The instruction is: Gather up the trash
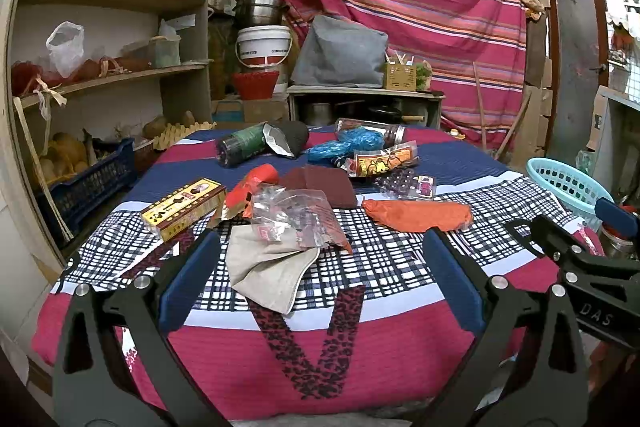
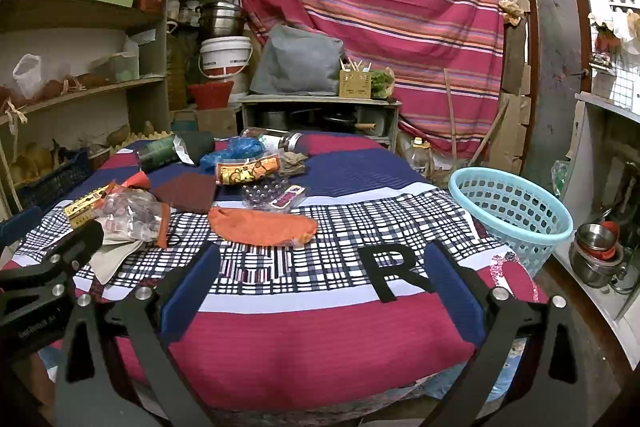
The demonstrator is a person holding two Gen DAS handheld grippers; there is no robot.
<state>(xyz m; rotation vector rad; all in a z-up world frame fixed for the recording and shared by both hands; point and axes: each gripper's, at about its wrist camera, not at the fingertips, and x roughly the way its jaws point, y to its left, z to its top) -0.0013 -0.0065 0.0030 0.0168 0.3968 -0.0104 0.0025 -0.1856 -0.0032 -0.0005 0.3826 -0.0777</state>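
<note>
Trash lies scattered on a table under a striped and checked cloth (image 1: pixel 392 259). Nearest my left gripper (image 1: pixel 320 251) are a grey mask (image 1: pixel 264 267) and a clear crumpled wrapper (image 1: pixel 292 215). A yellow box (image 1: pixel 184 207), an orange pouch (image 1: pixel 416 215), a dark red cloth (image 1: pixel 320 183), blue plastic (image 1: pixel 348 143) and bottles lie further back. My left gripper is open and empty above the near edge. My right gripper (image 2: pixel 320 259) is open and empty, just short of the orange pouch (image 2: pixel 260 227). A light blue basket (image 2: pixel 512 211) stands off the table's right edge.
Wooden shelves (image 1: pixel 100 79) with boxes and bags stand at the left. A low cabinet (image 1: pixel 360 103) with a grey bag, buckets and pots stands behind the table under a striped curtain. Steel bowls (image 2: pixel 596 247) sit on the floor at the right.
</note>
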